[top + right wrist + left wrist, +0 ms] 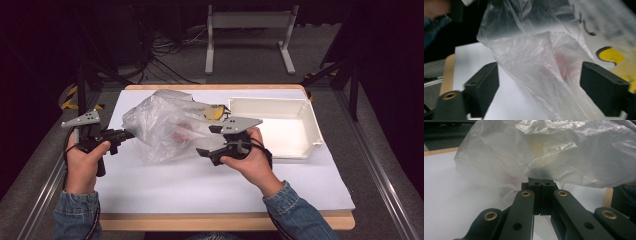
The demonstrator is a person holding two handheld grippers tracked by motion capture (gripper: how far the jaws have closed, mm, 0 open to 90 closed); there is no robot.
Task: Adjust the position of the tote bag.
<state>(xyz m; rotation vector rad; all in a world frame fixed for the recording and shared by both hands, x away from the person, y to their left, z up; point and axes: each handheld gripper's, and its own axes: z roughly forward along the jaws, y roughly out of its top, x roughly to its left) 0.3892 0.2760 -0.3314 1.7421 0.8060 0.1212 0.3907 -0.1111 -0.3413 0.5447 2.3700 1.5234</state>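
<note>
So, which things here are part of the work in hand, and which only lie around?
Part of the work:
- clear plastic bag, with something red and something yellow inside
- left tool, shut on the bag's edge
- right tool, jaws open beside the bag

Only lying around:
- white tray, nothing in it
- white table cover
- cables on the floor

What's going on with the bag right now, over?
Left gripper shut on plastic bag edge. Right gripper open, bag film between jaws, not pinched. White bin beside bag, apart. Nothing in the way.
</note>
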